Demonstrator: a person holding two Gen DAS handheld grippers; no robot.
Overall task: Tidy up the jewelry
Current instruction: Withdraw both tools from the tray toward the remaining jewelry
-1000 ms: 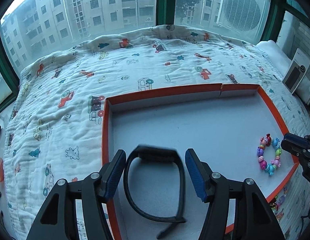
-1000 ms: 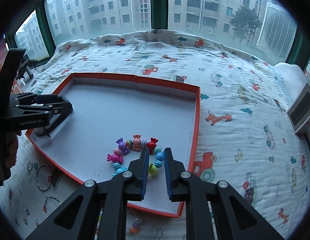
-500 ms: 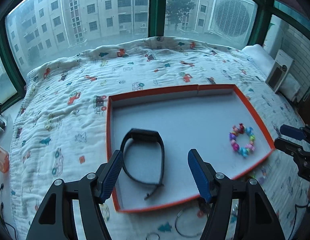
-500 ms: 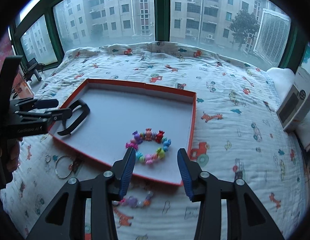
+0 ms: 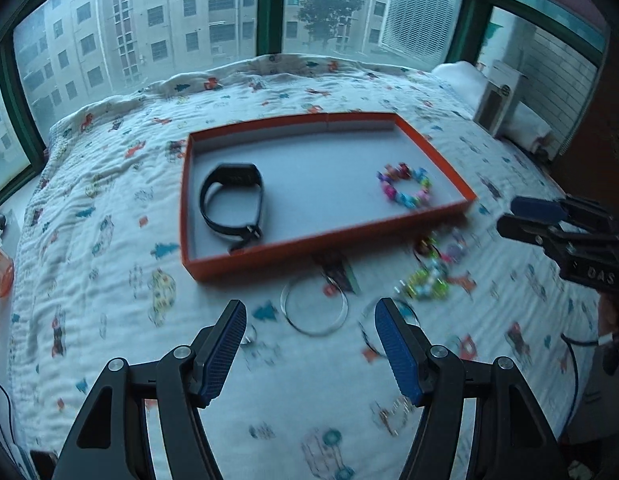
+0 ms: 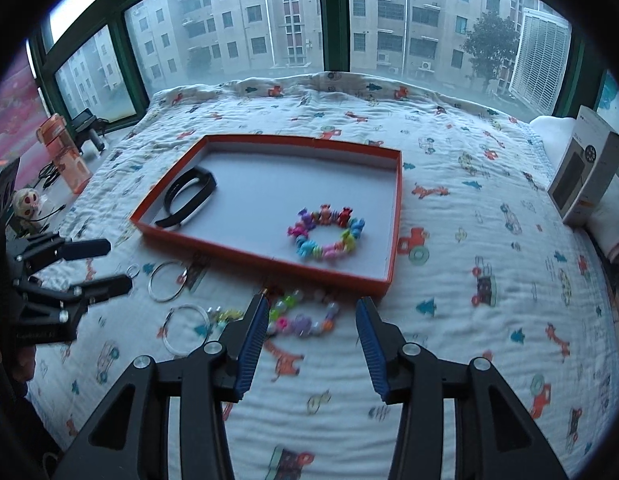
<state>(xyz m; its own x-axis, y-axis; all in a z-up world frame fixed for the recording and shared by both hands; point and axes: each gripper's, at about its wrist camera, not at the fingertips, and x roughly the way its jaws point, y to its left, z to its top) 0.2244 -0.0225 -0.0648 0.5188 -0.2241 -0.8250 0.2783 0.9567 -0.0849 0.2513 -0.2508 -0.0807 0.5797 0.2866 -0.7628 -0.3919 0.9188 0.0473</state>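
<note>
The orange tray (image 5: 329, 256) with a grey floor lies on the printed blanket. In it are a black wristband (image 5: 233, 200) on the left and a colourful candy-bead bracelet (image 5: 405, 188) on the right. My left gripper (image 5: 309, 308) is open over the blanket in front of the tray, above a thin metal bangle (image 5: 313, 308). My right gripper (image 6: 312, 306) is open and holds nothing; a pastel bead bracelet (image 6: 301, 320) lies just beyond its fingers. Each gripper also shows in the other's view: left gripper (image 6: 115, 266), right gripper (image 5: 517, 218).
Two metal rings (image 6: 167, 276) and small bead pieces (image 5: 425, 284) lie loose before the tray's front wall (image 6: 269, 264). A white box (image 6: 585, 176) stands at the bed's right, an orange container (image 6: 63, 156) and a small doll (image 6: 25, 202) at its left. Windows close off the far side.
Both grippers have drawn back from the tray to over the blanket. The right one opened and left the candy bracelet in the tray. The wristband lies where the left one was.
</note>
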